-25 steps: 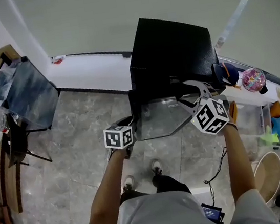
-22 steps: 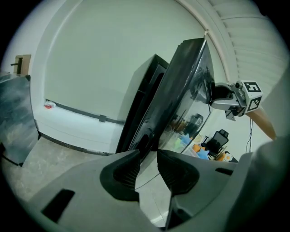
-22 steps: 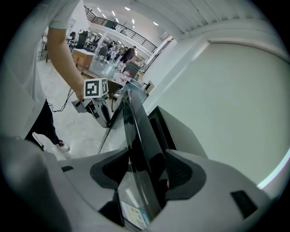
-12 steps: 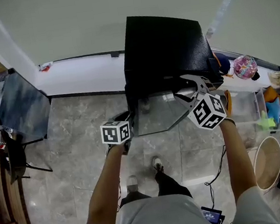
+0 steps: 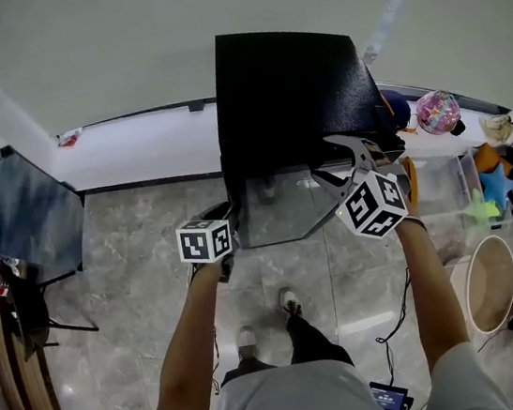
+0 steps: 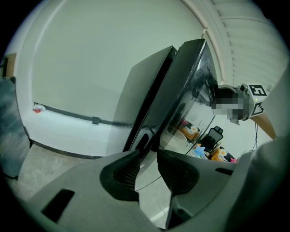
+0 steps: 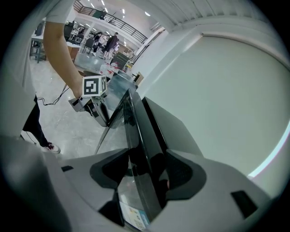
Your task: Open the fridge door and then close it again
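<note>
A black fridge (image 5: 287, 81) stands against the white wall, its glass door (image 5: 276, 211) swung a little way out. My right gripper (image 5: 334, 162) is at the door's right top edge. In the right gripper view the door edge (image 7: 136, 136) runs between the right gripper's (image 7: 147, 170) widely spread jaws, with no pad visibly pressing on it. My left gripper (image 5: 228, 215) is at the door's left side. In the left gripper view the left gripper (image 6: 147, 156) shows a narrow gap between its jaws, just short of the dark slot between door (image 6: 186, 95) and cabinet (image 6: 145, 86).
A dark folding table (image 5: 26, 217) leans at the left. Clear plastic bins (image 5: 443, 187), a pink ball (image 5: 438, 112), a round basket (image 5: 490, 285) and toys crowd the right. A cable (image 5: 392, 294) runs over the marble floor by the person's feet.
My view has shifted, so the fridge sits further left and higher in the picture. Both grippers stay at the door; the left one has drifted slightly toward the fridge.
</note>
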A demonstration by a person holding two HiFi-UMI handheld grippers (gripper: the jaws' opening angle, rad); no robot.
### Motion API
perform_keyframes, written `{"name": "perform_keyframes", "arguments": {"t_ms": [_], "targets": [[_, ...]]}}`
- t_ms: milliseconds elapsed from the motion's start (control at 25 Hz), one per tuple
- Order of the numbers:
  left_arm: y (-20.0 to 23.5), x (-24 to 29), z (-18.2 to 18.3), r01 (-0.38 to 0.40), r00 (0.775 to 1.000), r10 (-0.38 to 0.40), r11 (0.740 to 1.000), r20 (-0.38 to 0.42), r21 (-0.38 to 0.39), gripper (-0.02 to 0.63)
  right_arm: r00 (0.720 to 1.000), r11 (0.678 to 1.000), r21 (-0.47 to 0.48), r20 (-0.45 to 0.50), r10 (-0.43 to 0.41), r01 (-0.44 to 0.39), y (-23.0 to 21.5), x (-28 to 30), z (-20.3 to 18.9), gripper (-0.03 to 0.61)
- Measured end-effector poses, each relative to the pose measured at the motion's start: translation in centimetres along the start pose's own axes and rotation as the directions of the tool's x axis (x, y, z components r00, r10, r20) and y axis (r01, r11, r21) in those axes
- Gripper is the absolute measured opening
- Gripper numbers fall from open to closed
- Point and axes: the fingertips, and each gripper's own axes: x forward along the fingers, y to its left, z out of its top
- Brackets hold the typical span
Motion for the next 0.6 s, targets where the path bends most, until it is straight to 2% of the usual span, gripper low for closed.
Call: {"name": "perform_keyframes", "arguments": {"t_ms": [600], "targets": [[1.1, 0.8, 1.2, 0.027, 0.999, -0.028, 1.0, -0.017, -0.005, 0.103, 0.999, 0.999, 0.025, -0.037, -0.034, 0.035, -0.8, 0.9, -0.1, 0.256]]}}
